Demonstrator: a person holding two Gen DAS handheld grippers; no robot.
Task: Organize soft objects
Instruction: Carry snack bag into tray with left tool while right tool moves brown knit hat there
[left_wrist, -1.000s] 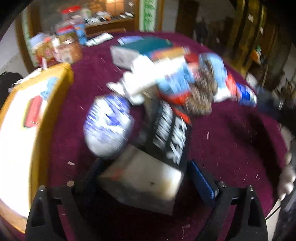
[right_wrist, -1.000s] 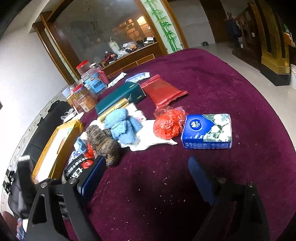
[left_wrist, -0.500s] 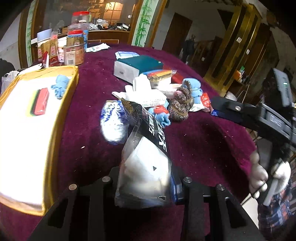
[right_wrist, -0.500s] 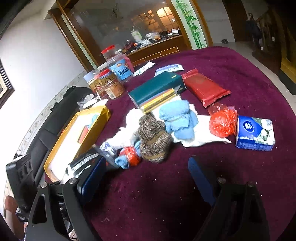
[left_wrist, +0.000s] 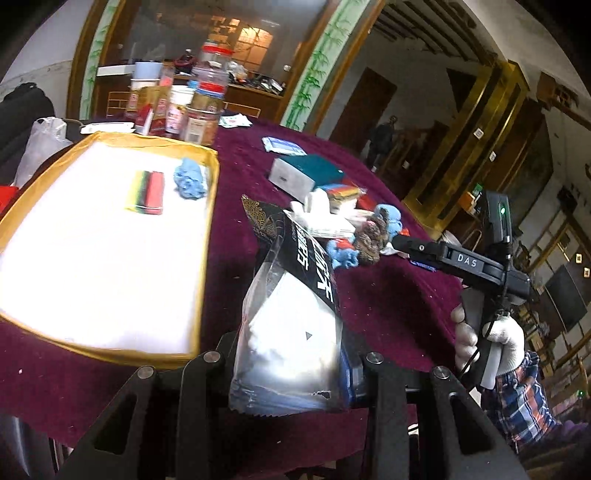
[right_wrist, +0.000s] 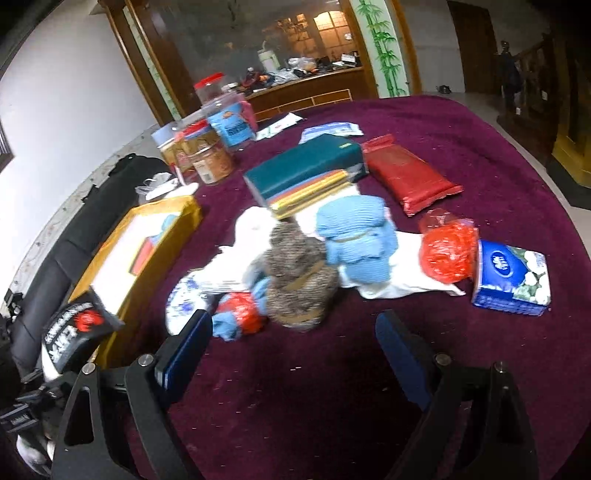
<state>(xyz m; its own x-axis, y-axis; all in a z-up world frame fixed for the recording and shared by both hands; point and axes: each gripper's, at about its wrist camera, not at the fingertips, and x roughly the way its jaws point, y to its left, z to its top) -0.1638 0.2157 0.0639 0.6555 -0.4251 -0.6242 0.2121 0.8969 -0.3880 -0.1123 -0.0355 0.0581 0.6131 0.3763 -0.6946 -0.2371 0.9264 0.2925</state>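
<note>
My left gripper (left_wrist: 291, 373) is shut on a black-and-clear plastic bag (left_wrist: 295, 317) with white soft stuff inside and holds it up, right of the yellow tray (left_wrist: 207, 229). The bag also shows in the right wrist view (right_wrist: 74, 328). The tray holds a blue cloth (left_wrist: 190, 179) and a striped folded piece (left_wrist: 146, 192). My right gripper (right_wrist: 295, 343) is open and empty, just short of a brown knitted bundle (right_wrist: 299, 280), a blue knitted bundle (right_wrist: 356, 236) and a small blue-and-red item (right_wrist: 238, 317).
On the maroon table (right_wrist: 480, 155) lie a teal box (right_wrist: 306, 166), a red packet (right_wrist: 410, 177), a red mesh ball (right_wrist: 447, 251), a blue tissue pack (right_wrist: 511, 277), a white cloth (right_wrist: 402, 284) and a blue-white pouch (right_wrist: 184, 302). Jars (right_wrist: 210, 155) stand at the back left.
My left gripper has lifted the bag off the table and swung left toward the tray. My right gripper has moved closer to the knitted bundles and stays open.
</note>
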